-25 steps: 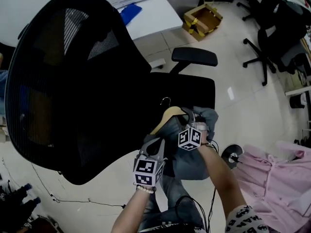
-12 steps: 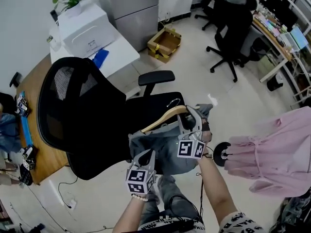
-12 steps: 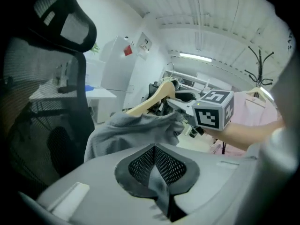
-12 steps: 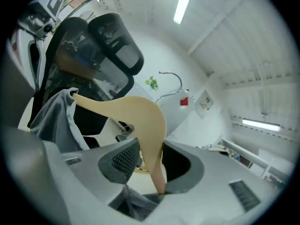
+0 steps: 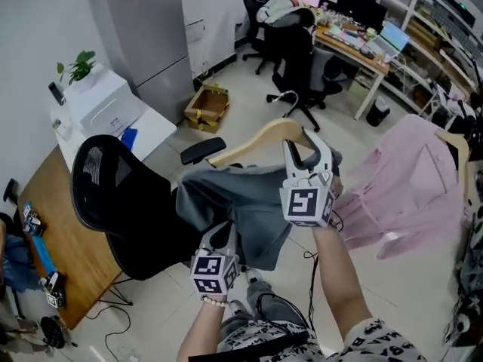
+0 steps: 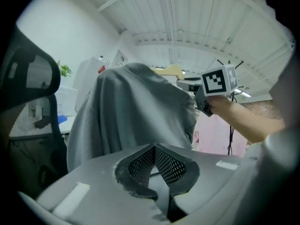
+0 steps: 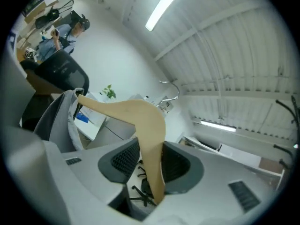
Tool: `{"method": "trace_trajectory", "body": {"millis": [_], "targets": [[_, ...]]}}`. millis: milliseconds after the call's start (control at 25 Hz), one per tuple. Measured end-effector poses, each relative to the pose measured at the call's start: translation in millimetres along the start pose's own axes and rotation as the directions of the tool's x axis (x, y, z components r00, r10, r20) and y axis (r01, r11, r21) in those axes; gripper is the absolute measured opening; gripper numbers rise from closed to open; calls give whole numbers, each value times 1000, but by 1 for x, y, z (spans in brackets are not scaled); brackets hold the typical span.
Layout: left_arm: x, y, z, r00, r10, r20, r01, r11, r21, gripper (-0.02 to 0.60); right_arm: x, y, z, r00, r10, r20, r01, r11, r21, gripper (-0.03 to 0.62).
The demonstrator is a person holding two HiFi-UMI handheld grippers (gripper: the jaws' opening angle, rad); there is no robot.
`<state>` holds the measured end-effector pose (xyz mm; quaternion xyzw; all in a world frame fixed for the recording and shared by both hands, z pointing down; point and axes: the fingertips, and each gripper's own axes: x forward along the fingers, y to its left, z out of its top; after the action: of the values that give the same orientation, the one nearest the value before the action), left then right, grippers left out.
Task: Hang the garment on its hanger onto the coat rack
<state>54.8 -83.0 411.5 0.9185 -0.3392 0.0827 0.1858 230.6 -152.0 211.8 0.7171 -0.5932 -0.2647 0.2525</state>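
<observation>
In the head view, the right claw [image 5: 308, 154] is held up over the black office chair [image 5: 106, 194], to the chair's right. It is closed on a wooden hanger [image 5: 256, 138]. The hanger's long axis slopes from low on the chair side up to its peak at the claw. A grey garment [image 5: 241, 206] hangs from the hanger, its bulk on the arm nearer the chair and its folds dropping straight down. The left claw [image 5: 224, 236] sits below, at the garment's lower edge, in front of the chair seat. A pink garment [image 5: 411, 191] hangs well to the right of the chair.

In the left gripper view, the left claw's [image 6: 155, 149] two mesh pads meet at their tips, with no cloth showing between them. The garment [image 6: 136, 111] rises just past the tips. The chair's back [image 6: 28, 78] stands to its left. The top of the hanger [image 6: 169, 71] peeks over the cloth, its wire hook [image 6: 176, 58] pointing up.

In the right gripper view, the right claw [image 7: 150, 161] is clamped on one arm of the hanger [image 7: 143, 121], which runs down between the pads. The other arm reaches up and left toward the chair [image 7: 63, 71], with the garment [image 7: 58, 118] draped over its end. The hook [image 7: 171, 92] points away from the claw.
</observation>
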Motion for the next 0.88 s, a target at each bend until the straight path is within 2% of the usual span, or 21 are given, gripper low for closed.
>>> {"method": "trace_trajectory", "body": {"millis": [160,360,440,600,720,880], "targets": [[-13,-44,28,991,-127,36,125,991,52,2,-40,-89,34,989,-140,-43,141,990,23,173],[-39,-102,52,962,-262,80,255,963,89,2,-93,-169,57,958,-271,-94,272,962,7,174],[-43,-137,62,931,-354,88,343,931,121,2,-125,-198,64,937,-328,-120,327,945,-34,174],[-43,-209,81,852,-516,92,497,851,172,2,-191,-258,58,880,-438,-185,424,899,-111,174],[-46,-249,81,812,-578,82,558,809,184,2,-232,-287,45,842,-488,-229,465,873,-148,174],[-44,-293,70,772,-633,63,616,768,176,2,-282,-318,17,794,-528,-301,486,849,-206,173]]}}
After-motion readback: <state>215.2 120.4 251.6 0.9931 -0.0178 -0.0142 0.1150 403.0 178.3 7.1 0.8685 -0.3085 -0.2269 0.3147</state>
